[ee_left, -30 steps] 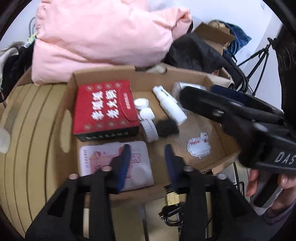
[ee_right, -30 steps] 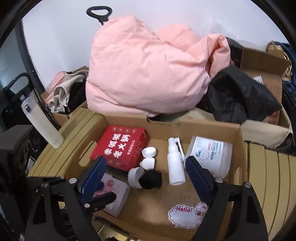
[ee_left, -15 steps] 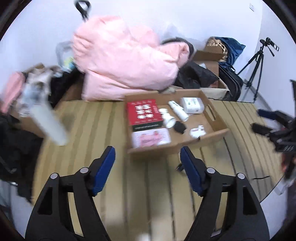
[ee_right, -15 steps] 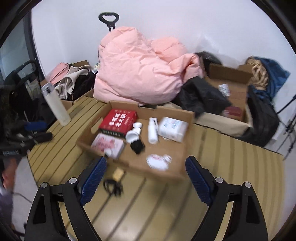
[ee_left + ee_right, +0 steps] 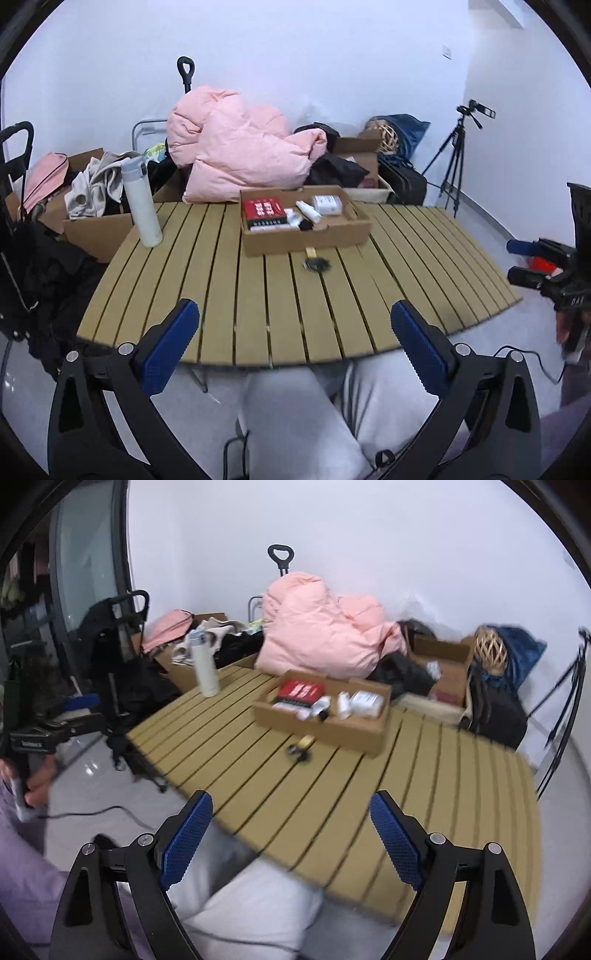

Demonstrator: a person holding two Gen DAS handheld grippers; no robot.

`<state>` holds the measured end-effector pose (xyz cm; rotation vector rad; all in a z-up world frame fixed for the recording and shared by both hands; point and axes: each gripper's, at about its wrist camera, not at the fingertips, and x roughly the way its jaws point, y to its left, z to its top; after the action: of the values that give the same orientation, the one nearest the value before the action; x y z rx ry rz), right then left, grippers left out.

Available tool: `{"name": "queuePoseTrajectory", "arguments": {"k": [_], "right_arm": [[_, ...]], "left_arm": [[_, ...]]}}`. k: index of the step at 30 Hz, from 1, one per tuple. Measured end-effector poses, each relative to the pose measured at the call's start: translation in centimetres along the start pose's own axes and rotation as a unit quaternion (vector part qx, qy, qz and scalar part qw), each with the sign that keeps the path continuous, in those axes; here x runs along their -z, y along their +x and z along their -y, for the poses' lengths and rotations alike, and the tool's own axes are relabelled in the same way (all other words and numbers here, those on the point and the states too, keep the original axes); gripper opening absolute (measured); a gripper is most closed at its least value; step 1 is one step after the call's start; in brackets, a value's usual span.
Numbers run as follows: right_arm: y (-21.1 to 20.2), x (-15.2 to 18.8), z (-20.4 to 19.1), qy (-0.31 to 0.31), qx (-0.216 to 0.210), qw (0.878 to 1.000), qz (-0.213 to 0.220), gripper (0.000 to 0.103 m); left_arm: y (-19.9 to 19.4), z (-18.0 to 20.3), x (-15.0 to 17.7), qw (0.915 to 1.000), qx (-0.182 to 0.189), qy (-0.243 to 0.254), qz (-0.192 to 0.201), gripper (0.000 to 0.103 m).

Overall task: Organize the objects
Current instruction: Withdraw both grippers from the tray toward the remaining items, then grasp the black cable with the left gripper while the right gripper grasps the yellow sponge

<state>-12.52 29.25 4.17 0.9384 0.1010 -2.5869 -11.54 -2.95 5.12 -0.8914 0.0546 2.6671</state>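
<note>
Both of my grippers are pulled way back off the near edge of the slatted surface [image 5: 258, 295] right now. Left gripper [image 5: 294, 345] has its jaws spread wide with nothing in them, and the right gripper [image 5: 291, 834] is the same, released and empty.

The one cardboard box [image 5: 306, 242] sits toward the far side of the surface, just in front of the pink duvet [image 5: 236, 155]. Counting what I can make out inside: one red box [image 5: 263, 212] at the left, one white spray bottle [image 5: 308, 211] in the middle, one white carton [image 5: 327, 202] at the right, and one black brush [image 5: 306, 225] near the front wall. There are a few little white bits too, too small to count.

Outside the box, just near of it, one small tan block [image 5: 311, 252] and one black cable coil [image 5: 317, 264]. One white thermos [image 5: 142, 201] stands upright at the far left.
</note>
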Motion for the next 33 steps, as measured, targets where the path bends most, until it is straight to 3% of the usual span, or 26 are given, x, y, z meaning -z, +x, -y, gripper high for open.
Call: {"name": "queuePoseTrajectory", "arguments": {"k": [5, 8, 13, 16, 19, 22, 26, 28, 33], "right_arm": [[0.4, 4.3, -3.0, 0.002, 0.024, 1.000, 0.016, 0.090], [2.3, 4.5, -3.4, -0.012, 0.044, 0.999, -0.002, 0.090], [3.5, 4.9, -2.9, 0.002, 0.043, 0.999, 0.006, 0.090], [5.4, 5.4, -1.5, 0.021, 0.038, 0.999, -0.008, 0.090], [7.8, 5.4, 0.3, 0.041, 0.044, 0.998, -0.020, 0.090], [10.3, 4.8, 2.3, 0.065, 0.051, 0.996, -0.022, 0.090], [14.2, 3.7, 5.5, 0.104, 0.050, 0.993, -0.021, 0.090], [15.8, 3.1, 6.6, 0.114, 0.049, 0.992, -0.021, 0.090], [19.0, 2.2, 8.6, 0.121, 0.038, 0.992, -0.027, 0.090]], "left_arm": [[-0.7, 0.9, 1.7, 1.0000, -0.002, 0.005, 0.006, 0.103], [0.2, 0.7, 1.8, 0.9999, -0.013, 0.000, -0.001, 0.103], [3.0, 0.3, 2.7, 0.9996, 0.005, -0.020, -0.019, 0.103], [7.0, 0.9, 2.9, 0.9996, 0.014, 0.003, -0.025, 0.103], [14.1, 1.2, 2.4, 0.9978, -0.016, 0.006, -0.064, 0.102], [19.8, 1.6, 0.8, 0.9952, 0.019, -0.021, -0.094, 0.098], [27.5, 2.7, -0.9, 0.9862, 0.045, -0.093, -0.129, 0.079], [31.3, 3.3, -1.3, 0.9811, 0.029, -0.115, -0.153, 0.068], [37.5, 4.7, -1.6, 0.9835, -0.020, -0.098, -0.151, 0.067]]}}
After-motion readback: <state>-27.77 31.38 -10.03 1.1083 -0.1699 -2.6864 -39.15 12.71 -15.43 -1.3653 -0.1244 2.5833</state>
